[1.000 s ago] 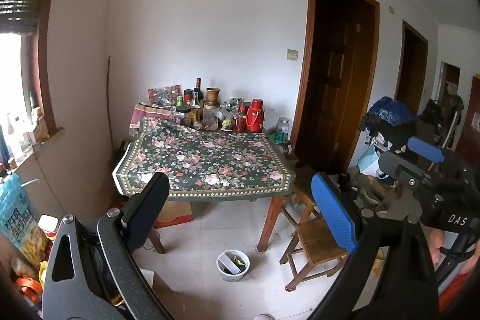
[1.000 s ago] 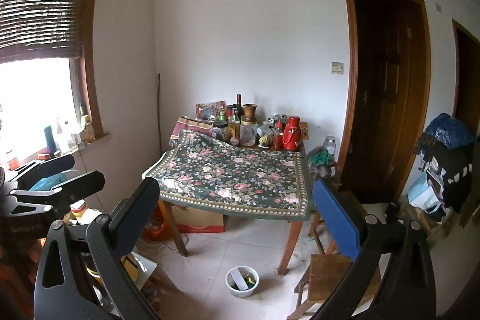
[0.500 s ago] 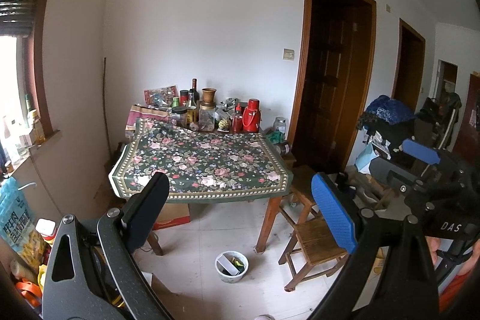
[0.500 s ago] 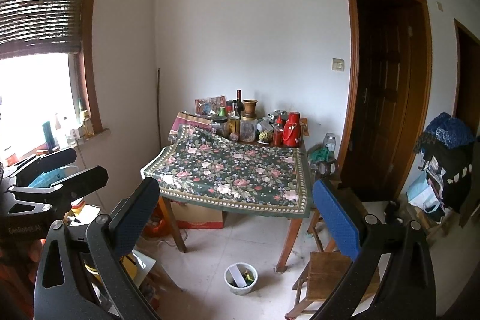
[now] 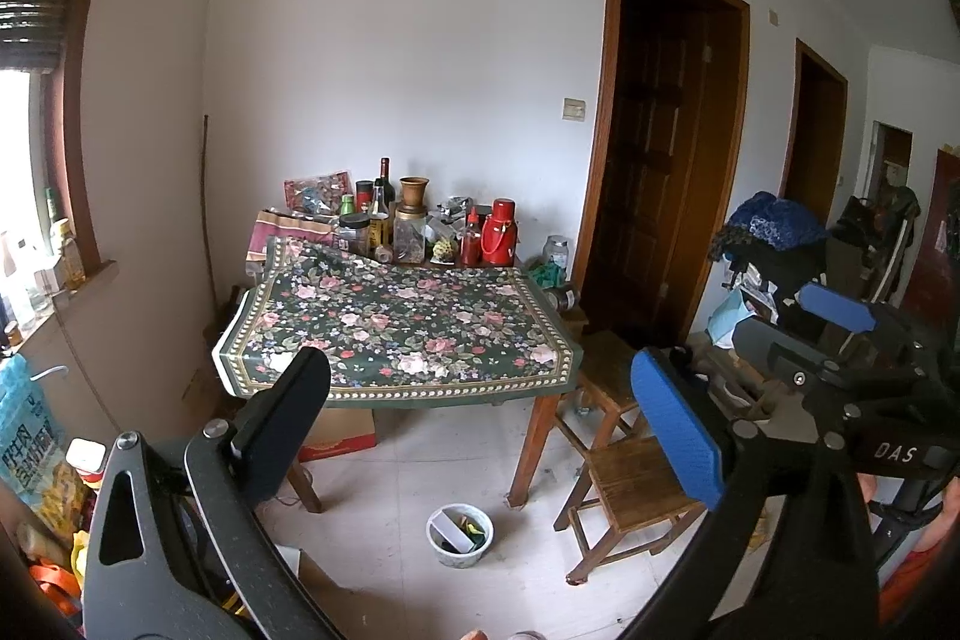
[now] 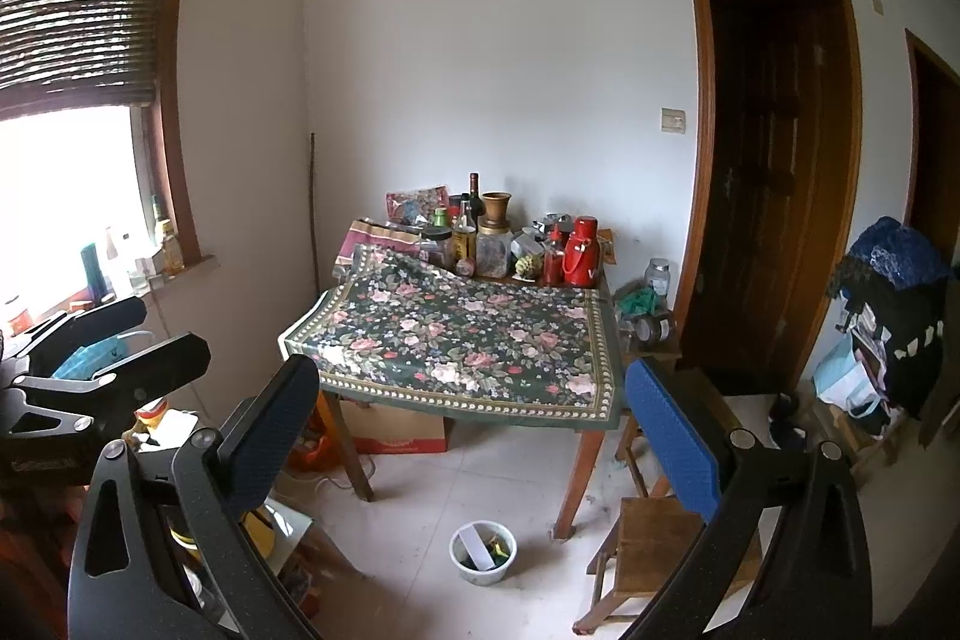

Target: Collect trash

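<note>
Both grippers are hanging up in the air with nothing in them right now. The left gripper (image 5: 480, 430) is sitting with its jaws spread wide, and the right gripper (image 6: 474, 430) is spread wide too, both pointing across the room at the worktop (image 5: 396, 322) under its floral cloth.

The only obvious trash I'm spotting is down in the small white bucket (image 6: 483, 553) on the floor tiles, just near of the worktop's right front leg and left of the little wooden stool (image 5: 636, 490). Inside there's a flat white card or box piece (image 6: 474, 546) leaning on the wall, plus some green and yellow scraps (image 5: 471, 527) that I'm guessing are wrappers. Too small to say more.

My read: the scraps are going to be light, crinkly and soft, so they'll squash rather than slip, and pinching them mid-bundle should work. The white piece looks stiff and thin, so grabbing its upper edge, where it's sticking up, seems easiest. The bucket itself looks like light plastic, so taking hold of the rim is an option, though it'll probably tip if pinched on one side only.

The far end of the worktop is crowded with bottles, jars (image 5: 410, 238) and a red thermos (image 5: 499, 232), all likely fragile stuff, so I'd steer clear.
</note>
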Demonstrator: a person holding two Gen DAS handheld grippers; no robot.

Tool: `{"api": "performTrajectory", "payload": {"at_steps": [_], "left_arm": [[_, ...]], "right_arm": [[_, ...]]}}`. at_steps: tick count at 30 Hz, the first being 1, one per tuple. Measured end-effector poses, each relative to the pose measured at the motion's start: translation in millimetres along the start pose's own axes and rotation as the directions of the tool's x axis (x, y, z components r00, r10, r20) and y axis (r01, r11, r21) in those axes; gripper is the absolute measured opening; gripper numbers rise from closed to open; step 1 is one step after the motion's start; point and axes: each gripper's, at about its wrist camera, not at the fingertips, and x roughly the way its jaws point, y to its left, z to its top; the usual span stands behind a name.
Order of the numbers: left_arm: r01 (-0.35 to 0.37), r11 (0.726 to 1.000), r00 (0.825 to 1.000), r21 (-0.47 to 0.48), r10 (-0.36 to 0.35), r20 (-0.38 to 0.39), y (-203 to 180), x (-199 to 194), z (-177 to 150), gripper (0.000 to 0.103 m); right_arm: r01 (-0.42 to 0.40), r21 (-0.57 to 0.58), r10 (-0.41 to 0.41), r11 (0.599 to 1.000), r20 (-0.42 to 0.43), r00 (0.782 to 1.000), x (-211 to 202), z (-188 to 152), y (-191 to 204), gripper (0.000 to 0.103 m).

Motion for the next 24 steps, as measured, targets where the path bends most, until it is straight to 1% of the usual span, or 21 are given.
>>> {"api": "performTrajectory", "payload": {"at_steps": [9,12,20,24], "left_arm": [[0.009,1.000,1.000,0.001,-0.009,0.010,4.8,-0.3,-0.6,0.101],[0.025,1.000,1.000,0.002,-0.025,0.002,6.2,0.2,0.2,0.101],[0.020,1.000,1.000,0.004,-0.020,0.007,9.9,-0.8,1.4,0.101],[0.023,1.000,1.000,0.005,-0.023,-0.005,12.2,1.2,1.8,0.101]], "right_arm": [[0.006,0.003,-0.006,1.000,-0.002,1.000,-0.9,2.0,-1.7,0.102],[0.005,0.002,-0.005,1.000,-0.001,1.000,-0.9,1.6,-2.2,0.102],[0.003,0.005,-0.003,1.000,-0.006,1.000,1.6,2.4,-1.1,0.102],[0.000,0.007,0.000,1.000,-0.014,1.000,6.4,3.4,0.1,0.102]]}}
